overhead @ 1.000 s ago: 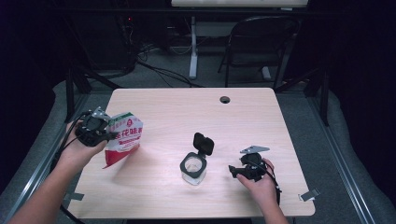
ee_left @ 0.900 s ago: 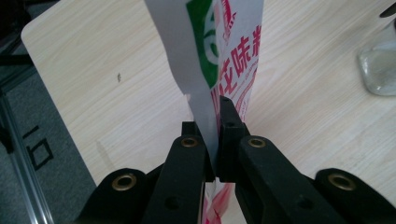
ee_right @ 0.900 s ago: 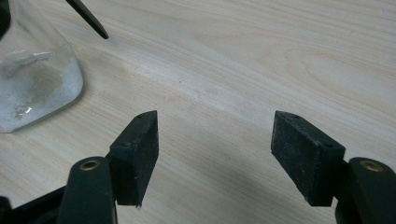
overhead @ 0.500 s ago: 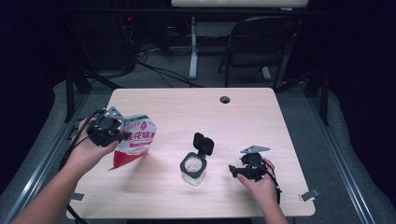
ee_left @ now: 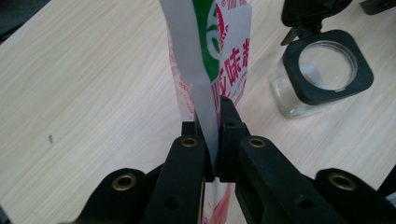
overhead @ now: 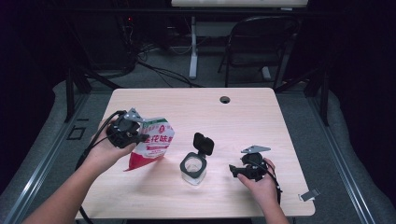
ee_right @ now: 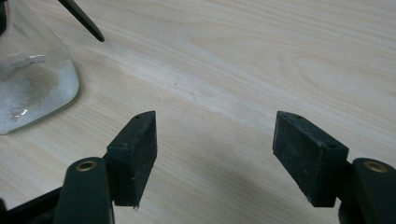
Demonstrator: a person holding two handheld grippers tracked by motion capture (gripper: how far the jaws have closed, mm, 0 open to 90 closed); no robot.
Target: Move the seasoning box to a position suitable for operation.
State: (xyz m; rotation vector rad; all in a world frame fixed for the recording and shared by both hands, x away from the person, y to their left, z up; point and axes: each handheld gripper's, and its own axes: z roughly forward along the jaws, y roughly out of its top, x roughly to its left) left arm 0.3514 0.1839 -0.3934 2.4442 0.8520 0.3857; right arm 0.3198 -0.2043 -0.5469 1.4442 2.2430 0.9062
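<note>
A white, red and green printed pouch (overhead: pixel 152 144) hangs above the table's left part, pinched at its upper edge by my left gripper (overhead: pixel 140 137). In the left gripper view the black jaws (ee_left: pixel 210 140) are shut on the pouch (ee_left: pixel 219 51), whose lower end trails toward the wood. A small glass jar (overhead: pixel 193 169) with a black flip lid (overhead: pixel 204 143) stands open mid-table, white powder in its bottom (ee_right: pixel 28 88). My right gripper (overhead: pixel 233 170) rests on the table right of the jar, jaws wide apart with only bare wood between its pads (ee_right: pixel 135 154).
The wooden table (overhead: pixel 261 126) has a round cable hole (overhead: pixel 225 99) at its far edge. A folding chair (overhead: pixel 261 42) and cables stand on the floor beyond it. A small clip (overhead: pixel 309 194) lies at the front right corner.
The left hand has carried the pouch rightward, closer to the jar. The right gripper and the jar have stayed put.
</note>
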